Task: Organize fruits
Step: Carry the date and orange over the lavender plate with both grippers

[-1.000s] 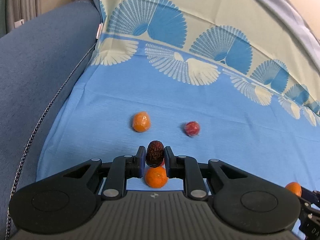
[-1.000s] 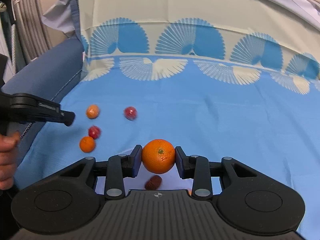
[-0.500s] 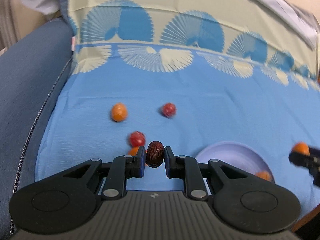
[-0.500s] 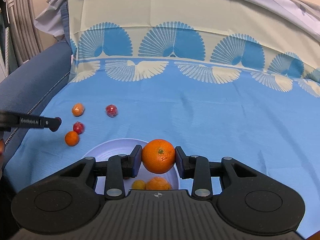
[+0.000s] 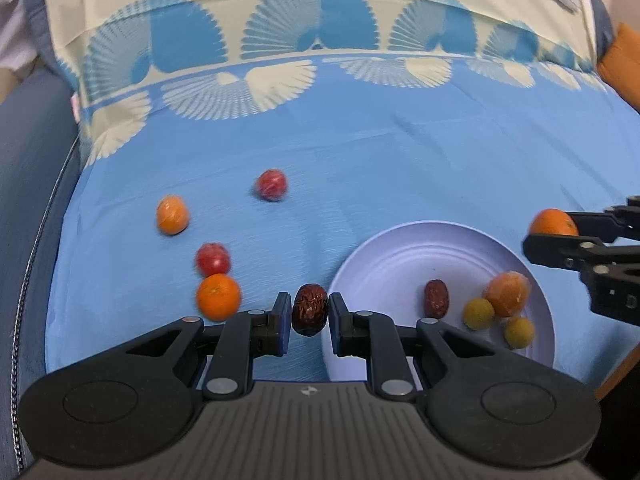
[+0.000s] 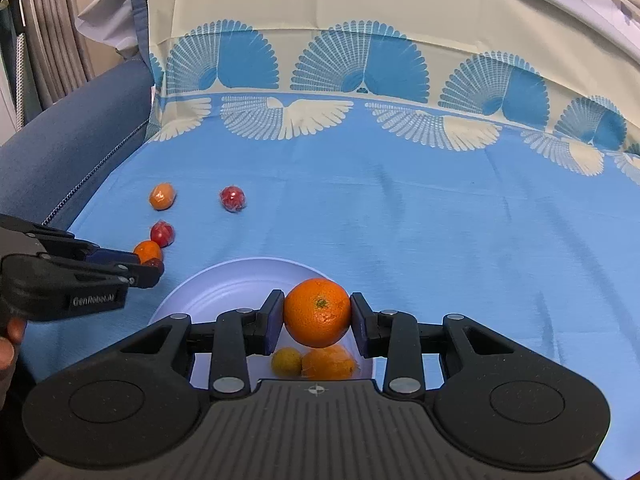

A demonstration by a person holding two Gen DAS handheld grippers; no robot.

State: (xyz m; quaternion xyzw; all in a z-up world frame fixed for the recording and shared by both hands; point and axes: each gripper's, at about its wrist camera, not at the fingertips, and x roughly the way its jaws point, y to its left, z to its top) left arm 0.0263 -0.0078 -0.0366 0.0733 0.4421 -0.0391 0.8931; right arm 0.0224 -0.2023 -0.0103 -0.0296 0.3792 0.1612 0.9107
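Both grippers have swung toward the pale lilac round plate (image 5: 400, 268) over the last sec; it was out of the left wrist view before and now fills that view's lower right. L gripper (image 5: 309, 314) is clamped on a wrinkled dark-red dried date (image 5: 310, 315), held just left of the plate rim, above the blue cloth with cream fan print (image 5: 360, 160). R gripper (image 6: 317, 314) is clamped on a big round orange (image 6: 318, 312), held over the near part of the plate; in the left wrist view the same gripper (image 5: 558, 236) comes in from the right edge w/ the orange (image 5: 553, 222) past the plate's far right rim. On the plate: a second dark-red date (image 5: 437, 298), a plastic-wrapped orange mandarin (image 5: 508, 294) and two small yellow-green round fruits (image 5: 479, 313) (image 5: 519, 332), the nearer one touching the mandarin. Loose on the cloth, left of the plate: a small orange tangerine (image 5: 218, 295) just beside the L finger, a red wrapped fruit (image 5: 213, 259) touching it from behind, an oval orange wrapped fruit (image 5: 172, 215) farther back, and another red wrapped fruit (image 5: 272, 185) to its right. A blue upholstered sofa arm (image 6: 68, 140) borders the cloth on the left. Person's hand (image 6: 10, 340) shows at the left edge of the right wrist view, behind the L gripper body.
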